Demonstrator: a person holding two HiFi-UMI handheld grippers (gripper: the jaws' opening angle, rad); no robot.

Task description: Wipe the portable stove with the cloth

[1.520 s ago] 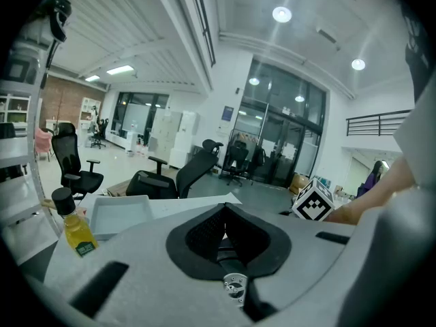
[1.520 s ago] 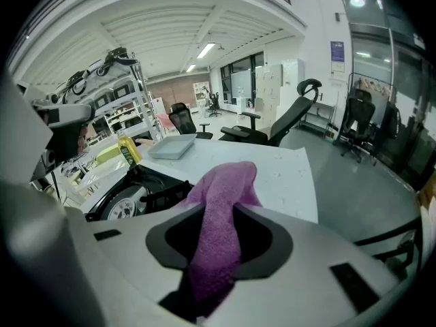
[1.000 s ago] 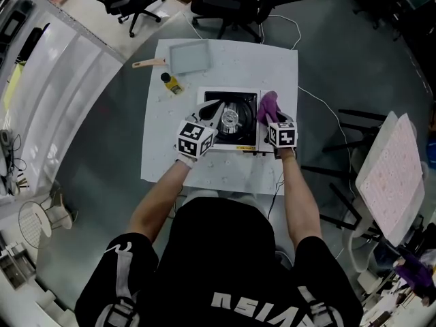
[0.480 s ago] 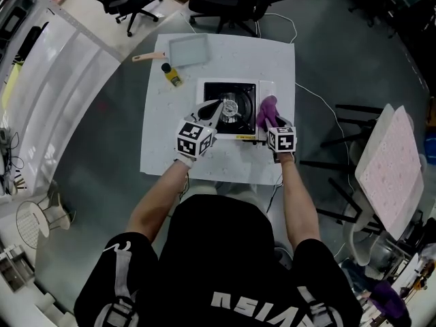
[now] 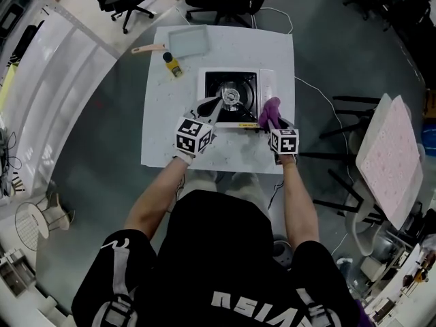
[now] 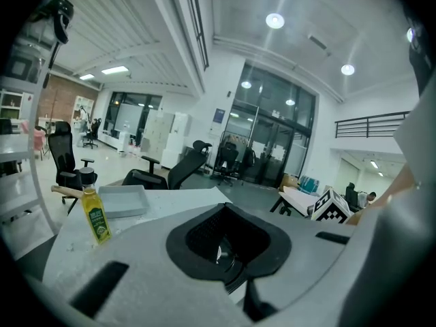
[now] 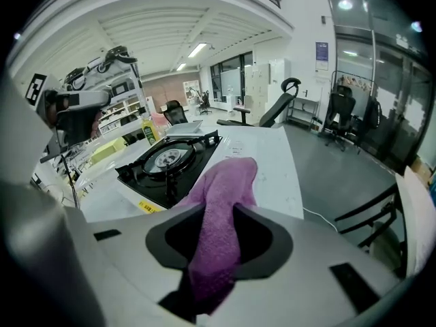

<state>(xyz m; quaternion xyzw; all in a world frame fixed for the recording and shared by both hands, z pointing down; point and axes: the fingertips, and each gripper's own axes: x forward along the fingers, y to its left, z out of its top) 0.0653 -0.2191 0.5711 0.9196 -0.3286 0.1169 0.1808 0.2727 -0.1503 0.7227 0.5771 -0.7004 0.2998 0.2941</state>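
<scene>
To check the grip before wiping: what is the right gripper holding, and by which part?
The right gripper is shut on the purple cloth, pinching a bunched part of it; most of the cloth sticks out ahead of the jaws.

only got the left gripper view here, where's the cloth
Observer: The cloth is clamped in the right gripper, hanging out past its jaws.
Operator: ok is it at the stove
Observer: Yes. In the head view it sits at the stove's front right corner. I can't confirm that it touches.
</scene>
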